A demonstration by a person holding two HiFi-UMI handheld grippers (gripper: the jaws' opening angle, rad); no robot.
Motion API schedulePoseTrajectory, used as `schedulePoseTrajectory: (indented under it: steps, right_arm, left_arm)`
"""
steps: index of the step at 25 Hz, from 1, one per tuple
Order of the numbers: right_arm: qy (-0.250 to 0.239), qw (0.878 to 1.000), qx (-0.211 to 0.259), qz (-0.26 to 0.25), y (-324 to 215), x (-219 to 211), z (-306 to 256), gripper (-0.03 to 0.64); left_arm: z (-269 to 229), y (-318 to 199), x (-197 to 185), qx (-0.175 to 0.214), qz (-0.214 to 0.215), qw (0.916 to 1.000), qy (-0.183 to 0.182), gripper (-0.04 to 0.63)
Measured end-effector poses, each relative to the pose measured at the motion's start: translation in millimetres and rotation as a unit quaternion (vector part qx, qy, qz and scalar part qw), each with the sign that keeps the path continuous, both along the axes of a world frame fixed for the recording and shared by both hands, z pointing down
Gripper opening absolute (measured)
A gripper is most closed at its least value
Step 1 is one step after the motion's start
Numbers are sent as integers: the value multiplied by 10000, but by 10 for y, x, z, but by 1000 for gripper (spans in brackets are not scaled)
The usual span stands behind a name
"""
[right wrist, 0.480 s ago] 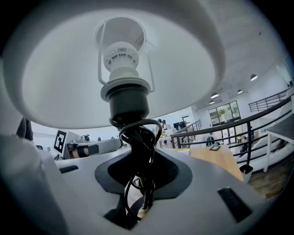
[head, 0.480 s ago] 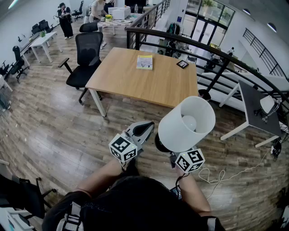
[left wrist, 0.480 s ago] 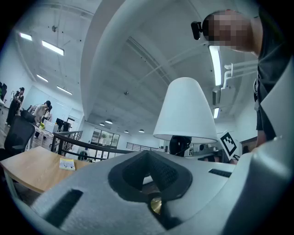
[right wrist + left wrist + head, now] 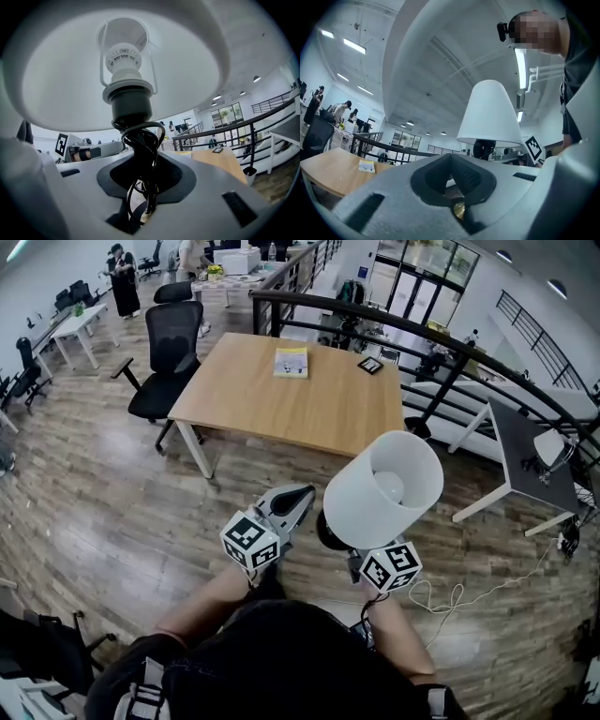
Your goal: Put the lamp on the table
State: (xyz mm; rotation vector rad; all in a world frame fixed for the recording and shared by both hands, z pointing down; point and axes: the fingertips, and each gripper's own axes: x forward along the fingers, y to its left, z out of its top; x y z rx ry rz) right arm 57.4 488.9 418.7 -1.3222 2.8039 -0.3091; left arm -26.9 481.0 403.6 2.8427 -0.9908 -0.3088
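Observation:
A lamp with a white shade [image 4: 384, 488] and a black base [image 4: 330, 532] is held upright above the wooden floor, short of the wooden table [image 4: 309, 409]. My right gripper [image 4: 145, 187] is shut on the lamp's black stem [image 4: 136, 154], which has a black cord wound round it. The socket and bulb holder [image 4: 123, 70] show from below inside the shade. In the head view the shade hides the right jaws; only the marker cube [image 4: 391, 568] shows. My left gripper [image 4: 298, 495] is beside the lamp on its left, shut and empty; in its own view the shade [image 4: 490, 115] rises to the right.
A yellow-green book [image 4: 292, 361] and a small dark item [image 4: 370, 365] lie on the table's far side. A black office chair [image 4: 173, 352] stands at its left. A dark railing [image 4: 450, 352] runs behind. A white cable [image 4: 450, 601] lies on the floor at the right.
The lamp and both grippers have shifted very slightly left in the head view. The grip on the stem is the same and the left gripper is still empty.

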Motion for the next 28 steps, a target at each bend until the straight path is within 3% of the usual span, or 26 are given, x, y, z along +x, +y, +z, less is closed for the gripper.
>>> schedulePoseTrajectory:
  steps: [14,21,28]
  right_arm:
    - [13,9999,-92,74,-803,-154,112,104]
    - [40,9996,-57,257,-1584,-424,-4,104]
    - [48,9988,19,483,-1959,-598,-54,106]
  left_arm:
    - [93,-834,-197,-107,38,9999,48,8]
    - [-67,-1640,-478,-9,244,9997,70,9]
    - [-108,-1971,-676,87,494,9987,40,8]
